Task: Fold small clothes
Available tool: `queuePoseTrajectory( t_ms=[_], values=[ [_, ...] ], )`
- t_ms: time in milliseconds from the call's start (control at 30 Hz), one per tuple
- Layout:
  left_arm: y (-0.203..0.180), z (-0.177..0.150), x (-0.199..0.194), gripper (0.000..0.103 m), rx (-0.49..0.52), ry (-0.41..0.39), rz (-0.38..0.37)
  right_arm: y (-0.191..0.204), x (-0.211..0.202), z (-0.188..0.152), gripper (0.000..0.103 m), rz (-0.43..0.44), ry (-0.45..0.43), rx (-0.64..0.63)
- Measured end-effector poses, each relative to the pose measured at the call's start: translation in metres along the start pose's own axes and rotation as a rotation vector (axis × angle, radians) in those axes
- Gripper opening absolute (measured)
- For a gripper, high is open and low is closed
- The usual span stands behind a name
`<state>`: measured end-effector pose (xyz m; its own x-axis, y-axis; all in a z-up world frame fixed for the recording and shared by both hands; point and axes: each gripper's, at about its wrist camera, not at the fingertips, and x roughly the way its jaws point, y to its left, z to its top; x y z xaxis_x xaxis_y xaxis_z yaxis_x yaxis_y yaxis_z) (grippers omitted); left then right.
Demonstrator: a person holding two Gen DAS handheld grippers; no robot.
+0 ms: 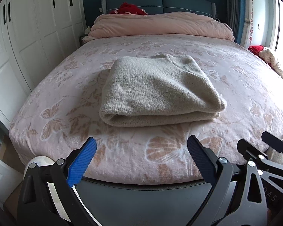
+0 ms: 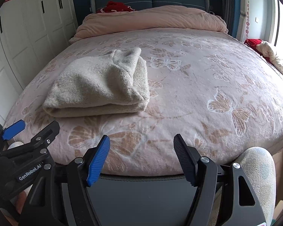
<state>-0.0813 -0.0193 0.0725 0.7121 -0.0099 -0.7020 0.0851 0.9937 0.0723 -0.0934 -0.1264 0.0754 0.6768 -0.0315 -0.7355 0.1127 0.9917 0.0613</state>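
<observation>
A cream knitted sweater (image 1: 156, 92) lies folded in a thick rectangle on the pink butterfly-patterned bed (image 1: 66, 101). It also shows in the right wrist view (image 2: 100, 86), left of centre. My left gripper (image 1: 141, 146) is open and empty, held at the bed's near edge, short of the sweater. My right gripper (image 2: 141, 145) is open and empty, at the near edge to the right of the sweater. Each gripper shows in the other's view: the right one (image 1: 269, 150) and the left one (image 2: 28, 130).
A rolled pink duvet (image 1: 160, 26) lies along the headboard with a red item (image 1: 130, 9) behind it. White wardrobes (image 1: 28, 37) stand on the left. Red and cream cloth (image 2: 268, 52) lies at the bed's right edge by the window.
</observation>
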Motion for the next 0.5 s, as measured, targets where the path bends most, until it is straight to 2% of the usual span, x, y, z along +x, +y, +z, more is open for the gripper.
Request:
queuePoseTrajectory(
  t_ms=[500],
  values=[
    [-0.0006, -0.0011, 0.0008, 0.094, 0.001, 0.008, 0.010, 0.0069, 0.0011, 0.0002, 0.068, -0.022, 0.000, -0.012]
  ],
)
